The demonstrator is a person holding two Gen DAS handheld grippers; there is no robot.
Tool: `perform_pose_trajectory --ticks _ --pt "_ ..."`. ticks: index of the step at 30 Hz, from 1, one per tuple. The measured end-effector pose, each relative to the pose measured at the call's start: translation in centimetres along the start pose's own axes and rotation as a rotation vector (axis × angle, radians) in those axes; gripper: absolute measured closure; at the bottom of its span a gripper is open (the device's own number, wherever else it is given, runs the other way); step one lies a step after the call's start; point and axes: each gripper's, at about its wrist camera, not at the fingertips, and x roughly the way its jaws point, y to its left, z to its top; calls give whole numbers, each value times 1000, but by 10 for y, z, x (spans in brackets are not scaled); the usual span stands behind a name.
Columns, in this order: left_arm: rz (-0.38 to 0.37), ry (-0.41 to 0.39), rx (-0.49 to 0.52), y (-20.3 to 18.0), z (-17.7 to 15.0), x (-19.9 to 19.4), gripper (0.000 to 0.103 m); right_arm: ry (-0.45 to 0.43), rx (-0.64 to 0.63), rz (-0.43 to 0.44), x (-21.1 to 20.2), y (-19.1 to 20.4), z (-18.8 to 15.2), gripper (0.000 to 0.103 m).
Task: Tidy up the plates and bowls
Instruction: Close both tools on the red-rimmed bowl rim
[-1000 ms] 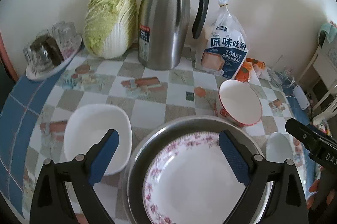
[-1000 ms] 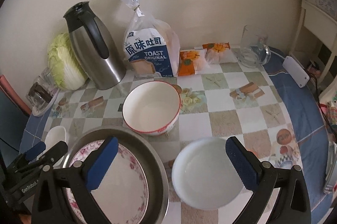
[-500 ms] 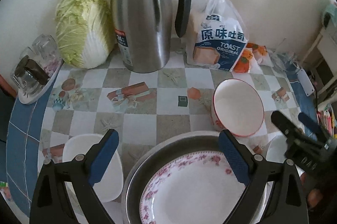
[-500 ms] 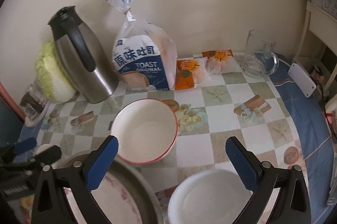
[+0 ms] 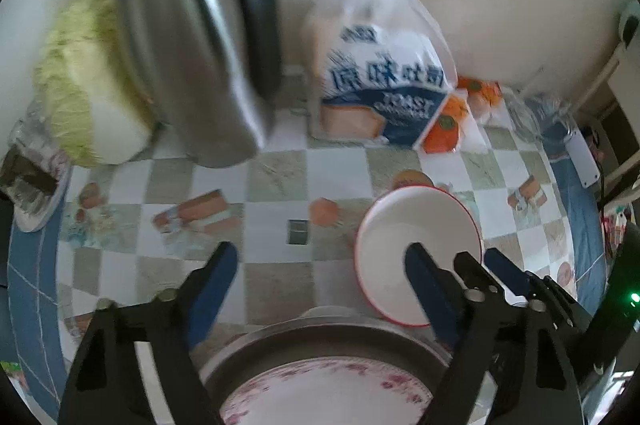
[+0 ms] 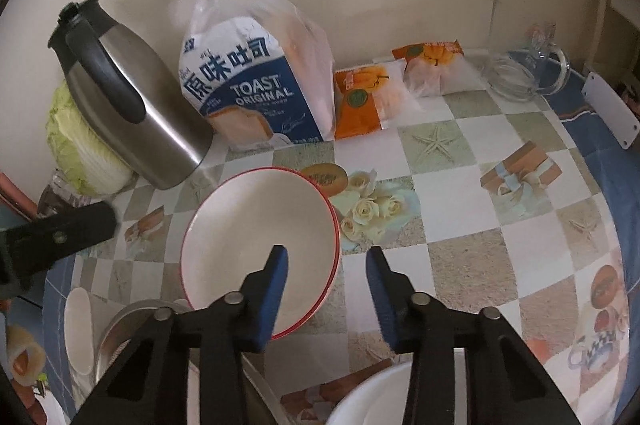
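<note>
Blue pads (image 6: pixel 276 289) on your right gripper (image 6: pixel 327 254) straddle the near rim of the red-rimmed bowl (image 6: pixel 256 233): one pad hangs over the inside, the other stands outside the wall, just beside it. The jaws have just been closing, with the rim between them, but a gap shows on the outer side, so I judge they are not yet pressing on it.

Nearest to you, a white bowl (image 6: pixel 372 399) peeks in at the bottom edge. To its left, the floral plate (image 5: pixel 328 389) lies inside the metal basin (image 5: pixel 320 335). Your left gripper (image 5: pixel 320 285) hovers above the basin's far rim. Its jaws have just been closing a little, yet they stand wide, with only the table (image 6: pixel 460 225) and the basin's edge between them.

The step in hand looks like picking up the red-rimmed bowl, probably to stack it with the other dishes.

- Finish the pinch squarely on the rim before lifting. The wall is thin and glazed, so a skewed grip could let the bowl swing or slip.
- Lift straight up first, since the bowl sits just beside the basin.
- Keep your left gripper out of the carrying path.

Beyond the bowl, the steel flask (image 6: pixel 128 105) and the bread bag (image 6: pixel 256 93) stand against the wall, clear of the lift.
</note>
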Motion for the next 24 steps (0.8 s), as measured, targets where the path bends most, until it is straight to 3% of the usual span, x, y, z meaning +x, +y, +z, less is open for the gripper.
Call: perform_pose_trajectory --ticks 7,9,20,24 --pt "-4 76 -1 -17 -4 42 30 30 14 30 11 -2 -3 73" --pt "3 94 -10 -18 -4 51 52 43 8 32 15 -2 -5 78" --pt "-37 174 -43 -21 -10 82 88 72 3 29 26 0 -8 81" --pt "-34 152 -27 -24 -11 81 89 70 -1 29 28 1 -5 81"
